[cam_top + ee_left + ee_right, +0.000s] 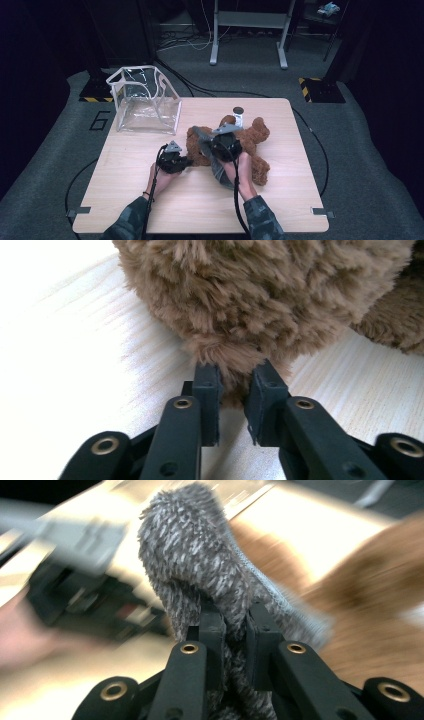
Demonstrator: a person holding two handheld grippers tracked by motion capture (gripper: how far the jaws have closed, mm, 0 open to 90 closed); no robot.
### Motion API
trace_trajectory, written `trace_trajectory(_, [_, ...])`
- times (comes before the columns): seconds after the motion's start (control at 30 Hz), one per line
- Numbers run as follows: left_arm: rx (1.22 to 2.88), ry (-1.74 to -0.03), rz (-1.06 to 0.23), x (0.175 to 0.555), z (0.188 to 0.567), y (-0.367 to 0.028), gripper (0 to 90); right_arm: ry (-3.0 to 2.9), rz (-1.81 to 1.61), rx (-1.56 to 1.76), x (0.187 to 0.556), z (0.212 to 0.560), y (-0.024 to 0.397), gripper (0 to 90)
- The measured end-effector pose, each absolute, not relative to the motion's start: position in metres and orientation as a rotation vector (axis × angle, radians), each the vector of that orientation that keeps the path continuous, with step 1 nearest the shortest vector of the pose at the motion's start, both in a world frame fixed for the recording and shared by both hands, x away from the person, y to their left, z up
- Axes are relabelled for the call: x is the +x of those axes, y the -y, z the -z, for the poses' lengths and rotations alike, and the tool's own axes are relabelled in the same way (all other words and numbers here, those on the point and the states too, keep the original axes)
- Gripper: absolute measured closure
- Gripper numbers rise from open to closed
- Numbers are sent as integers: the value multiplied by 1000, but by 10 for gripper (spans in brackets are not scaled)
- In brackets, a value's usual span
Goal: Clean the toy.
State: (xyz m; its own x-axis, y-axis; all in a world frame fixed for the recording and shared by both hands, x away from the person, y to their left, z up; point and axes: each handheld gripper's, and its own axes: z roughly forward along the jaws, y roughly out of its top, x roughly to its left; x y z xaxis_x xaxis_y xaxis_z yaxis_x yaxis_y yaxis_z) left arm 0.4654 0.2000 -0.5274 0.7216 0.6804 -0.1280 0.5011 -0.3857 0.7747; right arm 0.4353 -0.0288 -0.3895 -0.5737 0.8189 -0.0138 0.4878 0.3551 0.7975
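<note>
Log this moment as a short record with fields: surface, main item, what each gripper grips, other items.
surface: wooden table
main item: brown teddy bear lying near the table's middle
left gripper: jaws pinched on a tuft of the bear's brown fur, at the bear's left end in the high view
right gripper: jaws shut on the grey fuzzy scarf, lifted above the bear
other items: clear plastic bag with white trim, standing open at the table's far left corner
</note>
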Motion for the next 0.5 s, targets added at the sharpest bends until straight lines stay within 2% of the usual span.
trace_trajectory(0.13, [2067, -905, -252, 466, 527, -199, 815, -2112, -1035, 1167, 455, 380, 32, 807])
trace_trajectory(0.3, [2057, -916, -258, 466, 528, -198, 820, -2204, -866, 1252, 479, 411, 19, 809])
trace_trajectory(0.5, [2059, -914, -264, 466, 528, -199, 822, -2241, -832, 1200, 460, 423, 16, 812])
